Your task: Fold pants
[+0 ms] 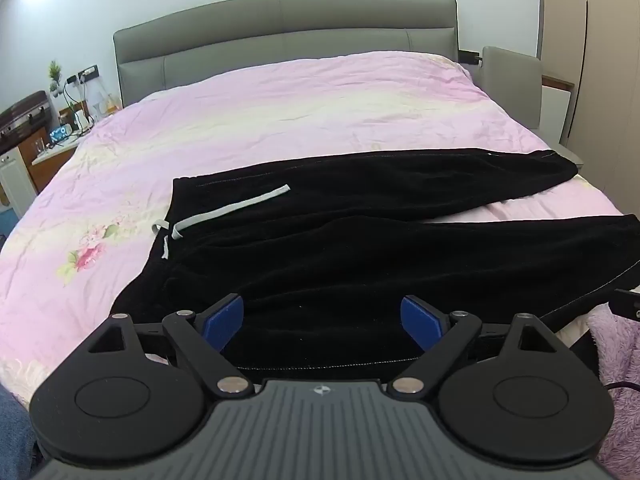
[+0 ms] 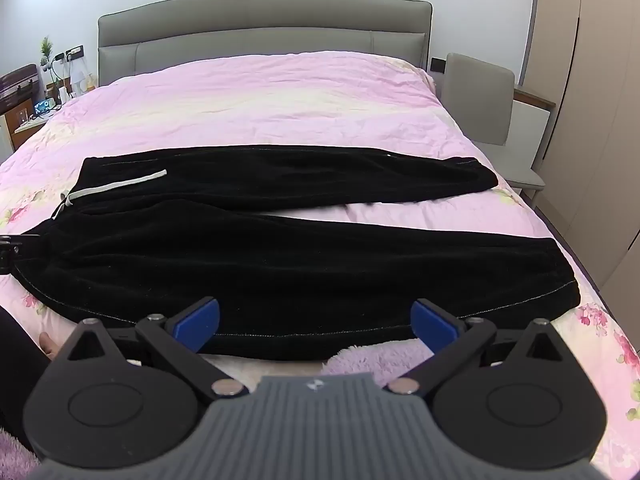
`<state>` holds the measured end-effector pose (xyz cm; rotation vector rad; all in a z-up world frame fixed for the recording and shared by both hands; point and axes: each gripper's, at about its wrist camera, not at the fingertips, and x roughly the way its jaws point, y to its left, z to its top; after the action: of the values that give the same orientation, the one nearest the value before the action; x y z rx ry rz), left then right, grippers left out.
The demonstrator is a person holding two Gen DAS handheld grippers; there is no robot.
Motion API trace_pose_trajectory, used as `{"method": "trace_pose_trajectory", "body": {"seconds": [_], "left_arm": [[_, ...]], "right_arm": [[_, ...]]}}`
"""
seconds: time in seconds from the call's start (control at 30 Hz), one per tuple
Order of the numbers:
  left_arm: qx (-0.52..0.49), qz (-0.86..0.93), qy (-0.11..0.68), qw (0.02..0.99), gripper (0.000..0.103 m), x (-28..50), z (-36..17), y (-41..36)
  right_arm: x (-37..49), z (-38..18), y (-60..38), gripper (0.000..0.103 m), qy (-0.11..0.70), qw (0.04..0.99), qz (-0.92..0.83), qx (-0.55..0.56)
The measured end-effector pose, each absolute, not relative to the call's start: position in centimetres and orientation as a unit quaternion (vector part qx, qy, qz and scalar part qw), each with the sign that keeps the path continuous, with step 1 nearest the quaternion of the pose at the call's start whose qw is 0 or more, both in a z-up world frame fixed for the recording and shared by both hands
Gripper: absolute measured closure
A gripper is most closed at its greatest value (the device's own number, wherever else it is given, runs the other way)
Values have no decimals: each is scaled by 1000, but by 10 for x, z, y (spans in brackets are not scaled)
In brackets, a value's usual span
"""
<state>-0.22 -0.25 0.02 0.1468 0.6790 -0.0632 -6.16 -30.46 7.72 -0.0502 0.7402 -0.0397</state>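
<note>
Black pants (image 1: 360,252) lie spread flat on the pink bed cover, waistband to the left with a grey drawstring (image 1: 232,210), two legs running right in a narrow V. They also show in the right wrist view (image 2: 280,264). My left gripper (image 1: 322,320) is open, its blue pads over the near edge of the pants by the waist end, holding nothing. My right gripper (image 2: 316,322) is open over the near leg's lower edge, empty. The left gripper's tip shows at the left edge of the right wrist view (image 2: 8,252).
The pink floral bed cover (image 1: 280,112) fills the bed, with a grey headboard (image 1: 280,28) behind. A cluttered nightstand (image 1: 60,136) stands far left, a grey chair (image 2: 488,112) at the right. A fuzzy purple fabric (image 2: 372,356) lies at the near edge.
</note>
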Motion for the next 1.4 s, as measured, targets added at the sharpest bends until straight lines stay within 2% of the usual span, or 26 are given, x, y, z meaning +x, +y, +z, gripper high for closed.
{"method": "trace_pose_trajectory", "body": {"seconds": [0.3, 1.4], "left_arm": [[51, -39, 357, 932, 3, 4, 2, -5], [47, -38, 353, 933, 3, 1, 1, 2]], "right_arm": [[-61, 79, -301, 5, 360, 932, -24, -23], [-65, 80, -307, 5, 358, 933, -20, -13]]}}
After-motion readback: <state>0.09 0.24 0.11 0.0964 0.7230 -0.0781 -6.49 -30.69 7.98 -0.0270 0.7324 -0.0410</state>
